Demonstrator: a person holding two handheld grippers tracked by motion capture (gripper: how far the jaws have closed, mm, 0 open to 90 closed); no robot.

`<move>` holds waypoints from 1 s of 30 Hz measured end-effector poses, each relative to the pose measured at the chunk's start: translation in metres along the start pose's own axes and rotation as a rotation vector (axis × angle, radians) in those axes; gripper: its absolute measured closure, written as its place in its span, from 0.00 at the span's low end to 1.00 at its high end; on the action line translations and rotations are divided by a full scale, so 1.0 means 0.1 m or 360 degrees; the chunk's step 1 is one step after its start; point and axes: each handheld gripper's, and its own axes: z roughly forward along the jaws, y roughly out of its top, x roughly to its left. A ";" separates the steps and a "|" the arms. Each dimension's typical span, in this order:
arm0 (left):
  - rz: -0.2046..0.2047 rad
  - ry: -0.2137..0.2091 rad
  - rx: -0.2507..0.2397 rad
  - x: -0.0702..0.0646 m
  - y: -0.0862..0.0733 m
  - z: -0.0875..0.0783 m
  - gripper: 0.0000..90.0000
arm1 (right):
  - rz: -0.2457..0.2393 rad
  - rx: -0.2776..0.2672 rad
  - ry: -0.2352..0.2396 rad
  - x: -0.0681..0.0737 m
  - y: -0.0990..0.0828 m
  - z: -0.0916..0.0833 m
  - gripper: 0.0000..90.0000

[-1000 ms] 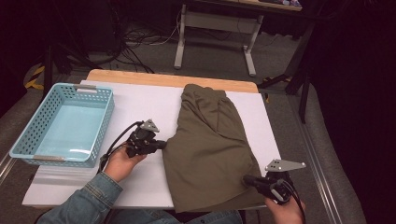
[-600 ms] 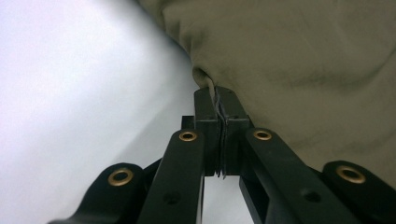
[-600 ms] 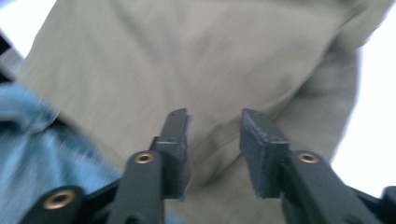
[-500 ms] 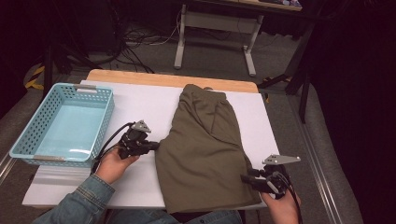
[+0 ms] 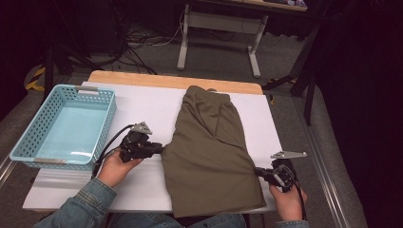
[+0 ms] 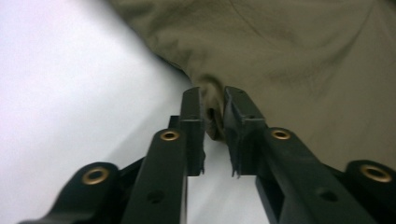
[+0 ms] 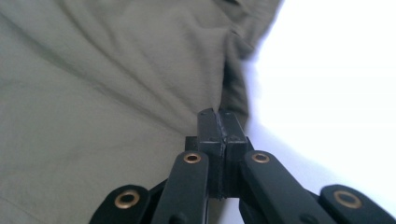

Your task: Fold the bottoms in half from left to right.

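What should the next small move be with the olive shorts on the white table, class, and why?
Probably lift the right edge and carry it leftward to fold. The right tongs are shut on the olive shorts at their right edge. The left tongs have just been opening, with a bunch of cloth still between the jaws, so they seem to be letting go.

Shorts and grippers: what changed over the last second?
The left gripper drew the shorts' left edge leftward; its jaws have just been opening, with the fold between them. The right gripper slid left along the near hem; its jaws have just closed on it. The basket stayed put.
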 end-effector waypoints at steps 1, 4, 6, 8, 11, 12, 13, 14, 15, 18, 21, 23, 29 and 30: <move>0.0003 -0.0005 0.0001 0.00 0.00 0.01 0.77 | 0.0007 0.0012 0.0006 -0.01 -0.02 0.00 1.00; -0.0005 -0.0016 0.0017 0.00 0.00 0.04 0.68 | -0.0012 0.0066 -0.0030 0.01 -0.05 0.05 0.83; 0.0005 -0.0020 0.0024 -0.01 0.00 0.05 0.61 | -0.0007 0.0038 -0.0076 0.00 -0.05 0.06 0.63; 0.0011 -0.0031 0.0033 -0.03 0.00 0.07 0.57 | 0.0001 0.0004 -0.0065 -0.03 -0.04 0.07 0.54; 0.0007 -0.0054 0.0064 -0.04 -0.01 0.14 0.53 | -0.0012 0.0057 -0.0082 -0.04 -0.04 0.14 0.59; 0.0014 -0.0049 0.0076 -0.04 -0.01 0.15 0.53 | -0.0051 0.0056 -0.0140 -0.01 -0.05 0.15 0.66; 0.0013 -0.0054 0.0089 -0.05 -0.01 0.18 0.54 | -0.0078 0.0066 -0.0170 0.01 -0.04 0.15 0.72; 0.0005 -0.0070 0.0098 -0.05 -0.02 0.21 0.56 | -0.0089 0.0082 -0.0142 0.03 -0.03 0.15 0.86; -0.0010 -0.0089 0.0098 -0.05 -0.02 0.24 0.59 | -0.0088 0.0092 -0.0065 0.04 -0.03 0.16 0.97; -0.0031 -0.0140 0.0097 -0.06 -0.01 0.29 0.74 | -0.0110 0.0137 -0.0047 0.08 -0.01 0.15 1.00; -0.0046 -0.0174 0.0112 -0.06 0.00 0.33 0.91 | -0.0071 0.0199 0.0005 0.08 -0.01 0.11 1.00; -0.0014 -0.0165 0.0107 -0.10 0.02 0.32 0.97 | -0.0031 0.0233 0.0041 0.08 -0.05 0.04 1.00; 0.0100 -0.0131 0.0117 -0.23 0.07 0.23 0.98 | 0.0017 0.0355 0.0075 0.16 -0.14 -0.11 1.00; 0.0113 -0.0110 0.0125 -0.24 0.07 0.21 0.98 | -0.0001 0.0352 0.0076 0.18 -0.14 -0.13 1.00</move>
